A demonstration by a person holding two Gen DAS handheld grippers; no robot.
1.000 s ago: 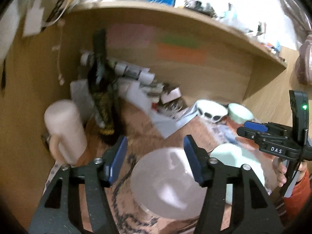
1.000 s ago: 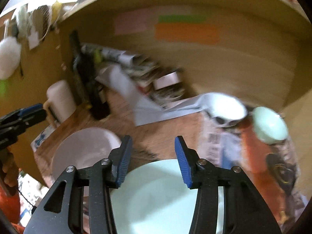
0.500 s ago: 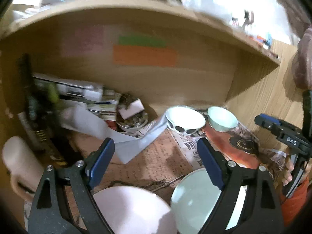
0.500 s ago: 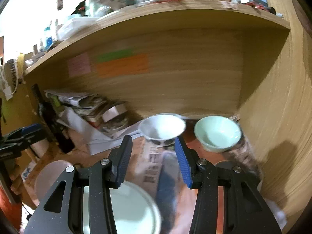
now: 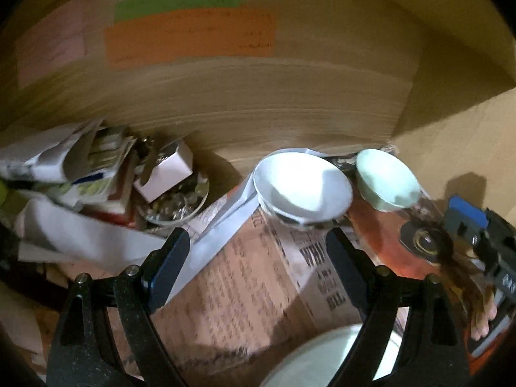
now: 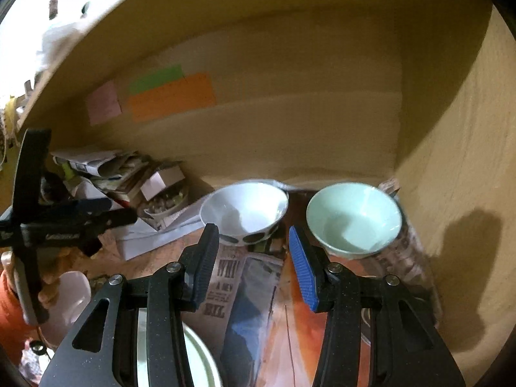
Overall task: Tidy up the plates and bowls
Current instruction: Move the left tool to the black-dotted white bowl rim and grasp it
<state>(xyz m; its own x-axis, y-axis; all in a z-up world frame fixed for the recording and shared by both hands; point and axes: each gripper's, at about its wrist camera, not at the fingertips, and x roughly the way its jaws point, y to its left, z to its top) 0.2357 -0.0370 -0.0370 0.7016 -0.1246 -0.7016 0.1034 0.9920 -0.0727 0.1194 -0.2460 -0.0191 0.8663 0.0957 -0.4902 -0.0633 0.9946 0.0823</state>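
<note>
A white bowl [image 5: 301,187] with dark oval spots on its outside [image 6: 245,206] stands at the back of the wooden nook. Just right of it is a mint green bowl [image 5: 387,180] [image 6: 353,219]. My left gripper [image 5: 254,267] hangs open and wide, short of the white bowl, with nothing between its fingers. Partly open and also empty, my right gripper [image 6: 254,264] points at the gap between the two bowls. A pale green plate [image 5: 322,354] [image 6: 200,354] lies near the front. A pink bowl [image 6: 69,300] sits at the left, behind the hand with the left gripper [image 6: 64,219].
Newspaper [image 5: 258,290] covers the desk. A heap of papers [image 5: 64,174], a small white box [image 5: 167,171] and a glass dish [image 5: 174,203] crowd the back left. The back wall carries coloured notes [image 5: 190,35]. A wooden side wall [image 6: 467,161] closes the right.
Both views have swung right, from the pink bowl and plate to the two bowls at the back right. The left jaws stand wider. The pink bowl has left the left wrist view.
</note>
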